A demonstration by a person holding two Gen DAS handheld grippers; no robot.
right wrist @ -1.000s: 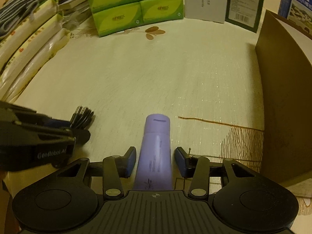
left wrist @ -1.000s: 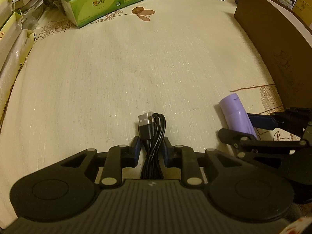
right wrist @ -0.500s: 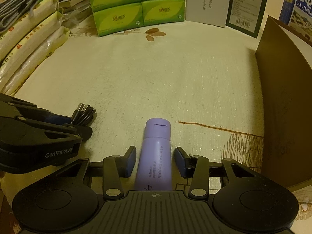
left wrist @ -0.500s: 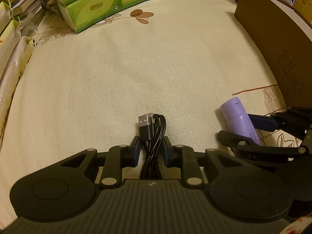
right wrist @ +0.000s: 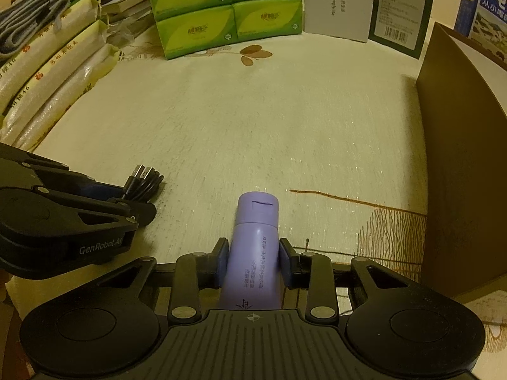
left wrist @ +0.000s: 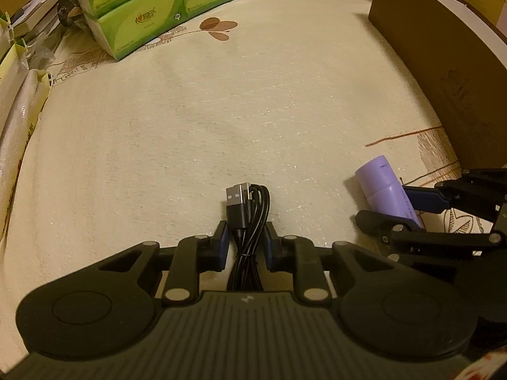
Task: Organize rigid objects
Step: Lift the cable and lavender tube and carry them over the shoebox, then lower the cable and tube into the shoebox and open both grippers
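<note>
A coiled black USB cable [left wrist: 247, 218] sticks out forward between the blue pads of my left gripper [left wrist: 245, 243], which is shut on it just above the cream tablecloth [left wrist: 237, 120]. A lilac tube [right wrist: 255, 247] with a cap at its far end lies along my right gripper [right wrist: 253, 259], whose pads press its sides. In the left wrist view the lilac tube [left wrist: 385, 190] and the right gripper [left wrist: 421, 212] appear low at the right. The right wrist view shows the left gripper [right wrist: 139, 199] and the cable [right wrist: 144, 182] at the left.
A tall brown cardboard box [right wrist: 465, 158] stands along the right side. Green tissue packs [right wrist: 228, 15] and white and dark green cartons [right wrist: 399, 9] line the far edge. Long plastic-wrapped packages [right wrist: 47, 88] lie along the left.
The right gripper's jaws have come together onto the lilac tube. The left gripper keeps its hold on the cable and has barely shifted.
</note>
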